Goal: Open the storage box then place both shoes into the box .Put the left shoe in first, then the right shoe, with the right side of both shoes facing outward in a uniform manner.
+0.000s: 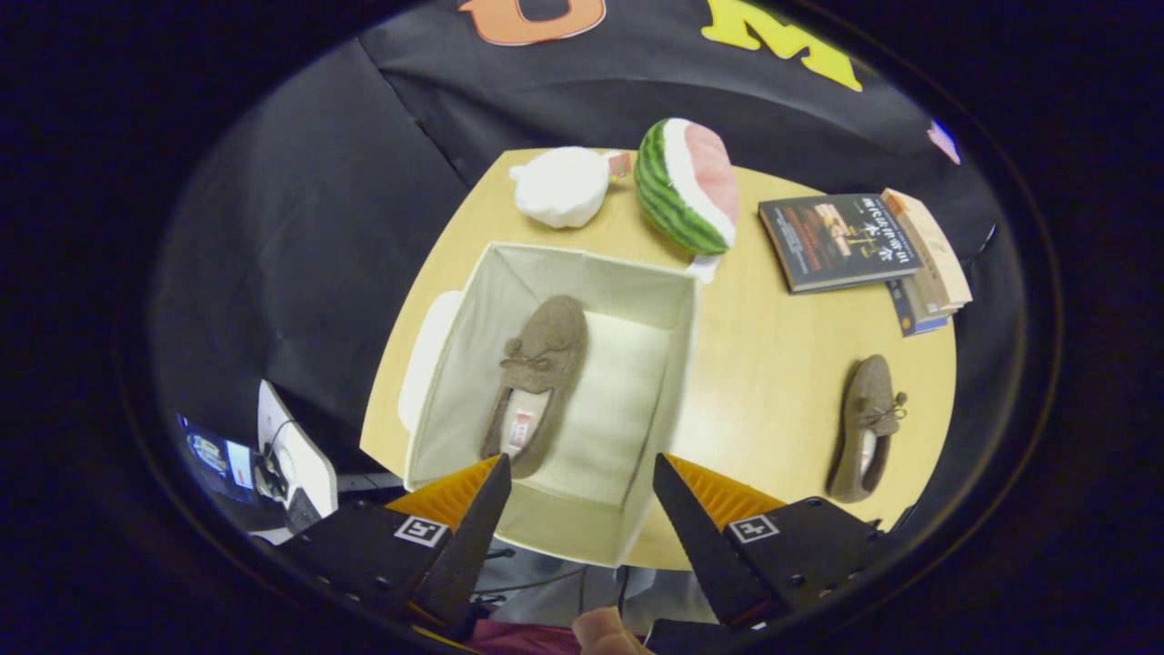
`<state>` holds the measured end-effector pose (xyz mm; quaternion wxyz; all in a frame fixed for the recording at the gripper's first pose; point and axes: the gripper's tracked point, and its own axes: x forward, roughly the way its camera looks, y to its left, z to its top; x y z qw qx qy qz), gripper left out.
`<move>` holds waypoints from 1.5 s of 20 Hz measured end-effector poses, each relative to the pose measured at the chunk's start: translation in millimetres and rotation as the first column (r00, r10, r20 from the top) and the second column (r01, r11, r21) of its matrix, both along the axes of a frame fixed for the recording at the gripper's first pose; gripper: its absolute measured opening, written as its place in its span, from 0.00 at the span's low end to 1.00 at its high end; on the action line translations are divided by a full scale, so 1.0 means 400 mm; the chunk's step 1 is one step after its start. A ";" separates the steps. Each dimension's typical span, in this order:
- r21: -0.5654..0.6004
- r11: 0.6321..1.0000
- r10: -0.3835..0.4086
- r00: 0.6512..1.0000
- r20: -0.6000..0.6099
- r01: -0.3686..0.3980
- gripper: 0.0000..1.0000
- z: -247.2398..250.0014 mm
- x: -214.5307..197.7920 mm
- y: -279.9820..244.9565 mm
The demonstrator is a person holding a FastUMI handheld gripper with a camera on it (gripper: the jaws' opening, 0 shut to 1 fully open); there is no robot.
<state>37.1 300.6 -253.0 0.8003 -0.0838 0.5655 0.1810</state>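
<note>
Now | jaws (582, 478) wide open, empty, above box (677, 364) | first shoe (536, 382) inside | next: grip second shoe (868, 423) mid-body, on table (773, 364).

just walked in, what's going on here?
A person is packing shoes into a box with a handheld gripper. Its fingers are open and empty, hovering above the near wall of the open storage box. One brown shoe already lies inside the box. The second shoe sits on the table beside the box, not yet picked up. A watermelon plush, a white plush and some books sit beyond.
</note>
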 end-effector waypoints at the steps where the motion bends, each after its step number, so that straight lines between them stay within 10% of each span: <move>1: 0.000 1.000 -0.006 1.000 0.009 0.006 0.96 0.014 0.006 -0.041; 17: -0.207 0.947 -0.251 0.968 0.002 0.246 0.97 -0.215 0.176 -0.809; 30: -0.302 0.914 -0.287 0.958 -0.012 0.270 0.96 -0.393 0.295 -1.006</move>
